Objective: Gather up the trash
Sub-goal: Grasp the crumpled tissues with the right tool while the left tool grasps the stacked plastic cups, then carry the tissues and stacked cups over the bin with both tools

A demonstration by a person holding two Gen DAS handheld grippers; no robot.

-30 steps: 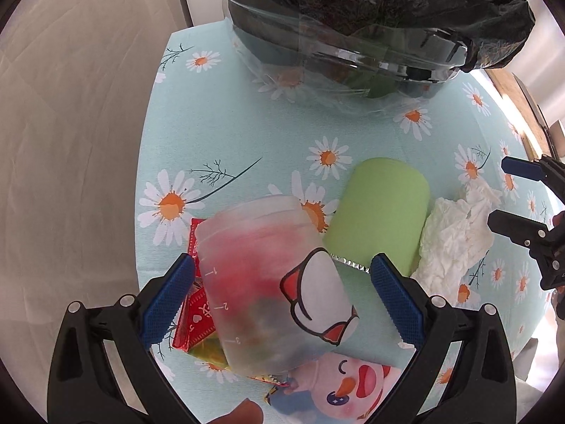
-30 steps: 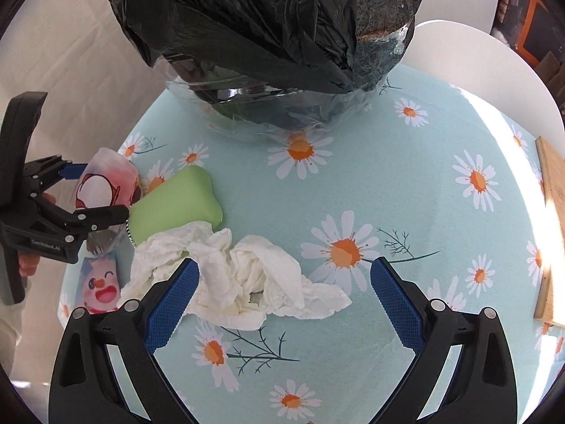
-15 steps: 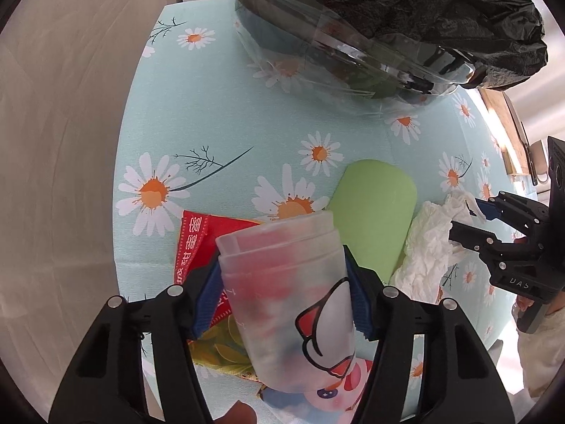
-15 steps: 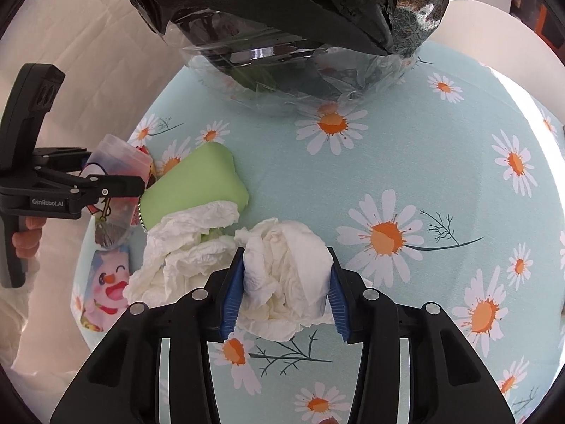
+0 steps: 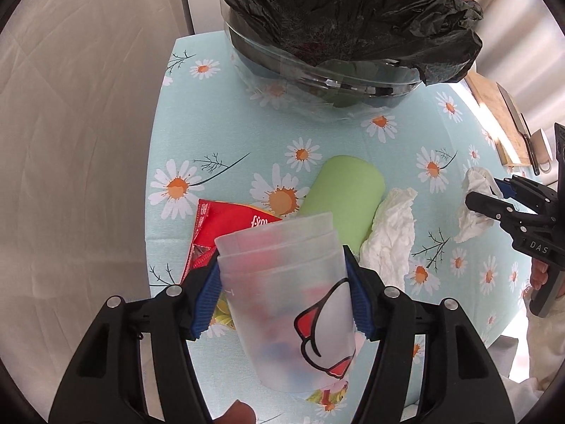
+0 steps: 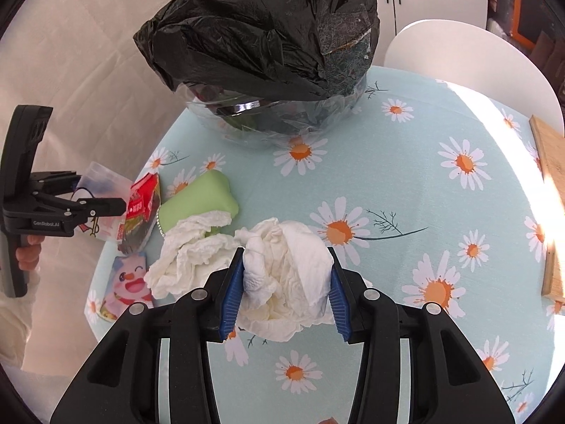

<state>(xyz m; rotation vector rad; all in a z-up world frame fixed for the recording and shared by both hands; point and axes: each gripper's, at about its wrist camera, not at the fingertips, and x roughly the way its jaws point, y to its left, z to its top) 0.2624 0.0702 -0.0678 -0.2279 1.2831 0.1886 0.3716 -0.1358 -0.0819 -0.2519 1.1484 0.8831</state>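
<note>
Frosted translucent plastic forms the cup (image 5: 286, 304), printed with a red-and-white cartoon figure, that the left tool (image 5: 282, 296) has clamped between its blue ribbed pads (image 5: 206, 295); the cup sits tilted, its rim pointing away from the camera. Seen from the right wrist, the cup hangs at the near left edge of the surface (image 6: 406, 183), which wears a light blue cloth scattered with daisies.

The right tool (image 6: 286, 291) is closed on a crumpled white paper tissue (image 6: 289, 275), its pads pressed into both sides of the wad. A second crumpled white tissue (image 6: 190, 247) lies just to its left, touching a pale green rounded pouch (image 6: 197, 205) that lies flat on the cloth. Next to the pouch sits a red foil snack wrapper (image 6: 141, 201), and nearer the edge a small packet with a pink cartoon pig (image 6: 129, 279).

At the far side of the surface stands a clear round bin lined with a black plastic bag (image 6: 261, 35), the bag bunched over its rim. A wooden board (image 6: 551, 194) lies along the right edge, well apart from the litter.
</note>
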